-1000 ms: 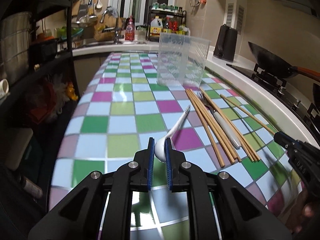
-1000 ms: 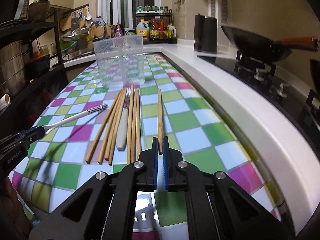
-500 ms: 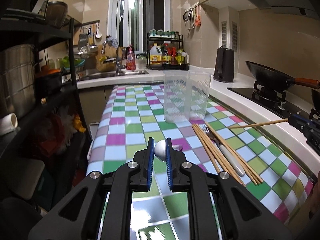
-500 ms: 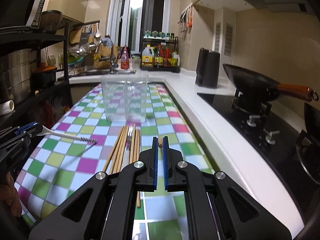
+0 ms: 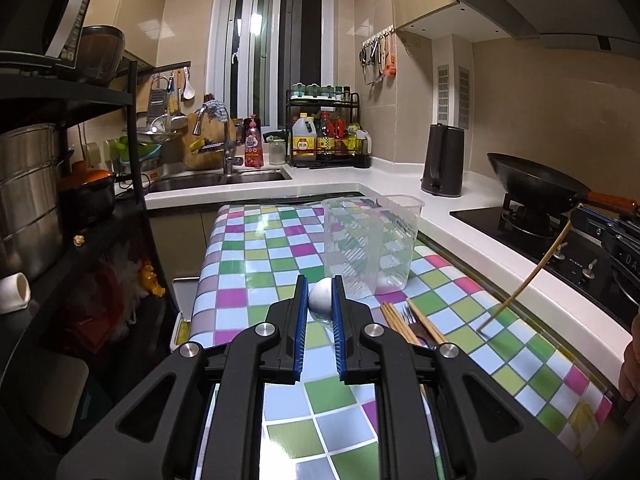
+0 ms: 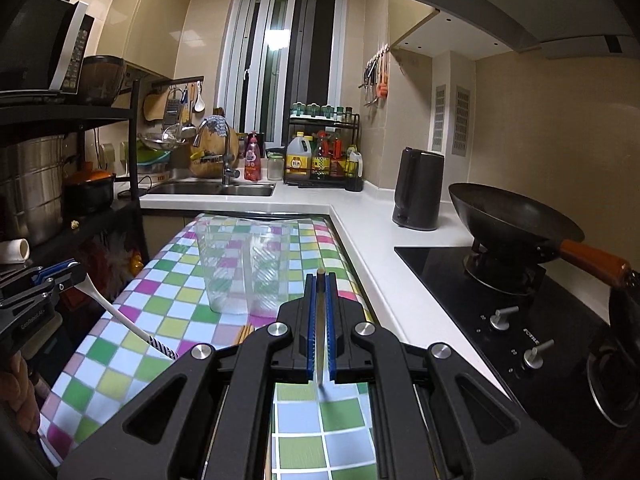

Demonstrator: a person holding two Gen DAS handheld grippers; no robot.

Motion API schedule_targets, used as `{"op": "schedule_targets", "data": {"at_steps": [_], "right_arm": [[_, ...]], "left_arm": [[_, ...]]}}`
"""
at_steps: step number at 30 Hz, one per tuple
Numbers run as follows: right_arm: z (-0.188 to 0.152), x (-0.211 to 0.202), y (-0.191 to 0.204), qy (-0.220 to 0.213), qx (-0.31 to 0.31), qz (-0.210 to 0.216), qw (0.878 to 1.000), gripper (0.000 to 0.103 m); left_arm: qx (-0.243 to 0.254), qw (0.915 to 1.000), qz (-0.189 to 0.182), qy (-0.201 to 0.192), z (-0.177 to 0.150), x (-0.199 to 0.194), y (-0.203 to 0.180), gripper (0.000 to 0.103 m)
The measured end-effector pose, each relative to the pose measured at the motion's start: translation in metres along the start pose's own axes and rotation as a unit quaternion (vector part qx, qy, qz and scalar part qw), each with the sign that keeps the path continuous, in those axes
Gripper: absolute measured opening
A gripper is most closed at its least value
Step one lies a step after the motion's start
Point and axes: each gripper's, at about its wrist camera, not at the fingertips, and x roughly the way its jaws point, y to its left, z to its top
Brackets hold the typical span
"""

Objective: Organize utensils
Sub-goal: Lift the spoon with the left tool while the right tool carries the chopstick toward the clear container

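A: Left wrist view, near: left gripper (image 5: 320, 300) fingers clamped on white spoon (image 5: 321, 299), lifted off checkered worktop (image 5: 256, 248).
B: Right gripper (image 6: 319, 304) pinching one chopstick (image 6: 319, 320), frame centre. Beyond: loose chopsticks (image 5: 400, 322), then clear container (image 5: 370, 246), centre.

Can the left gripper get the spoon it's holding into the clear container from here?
Probably yes: the left gripper holds the spoon lifted, and the clear container stands open-topped just ahead with nothing between them.
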Motion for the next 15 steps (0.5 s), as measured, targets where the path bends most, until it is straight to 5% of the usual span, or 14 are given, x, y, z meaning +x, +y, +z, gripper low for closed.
{"op": "schedule_targets", "data": {"at_steps": [15], "right_arm": [[0.045, 0.023, 0.005, 0.074, 0.025, 0.053, 0.996, 0.005]], "left_arm": [[0.002, 0.9956, -0.019, 0.092, 0.042, 0.023, -0.007, 0.012]]}}
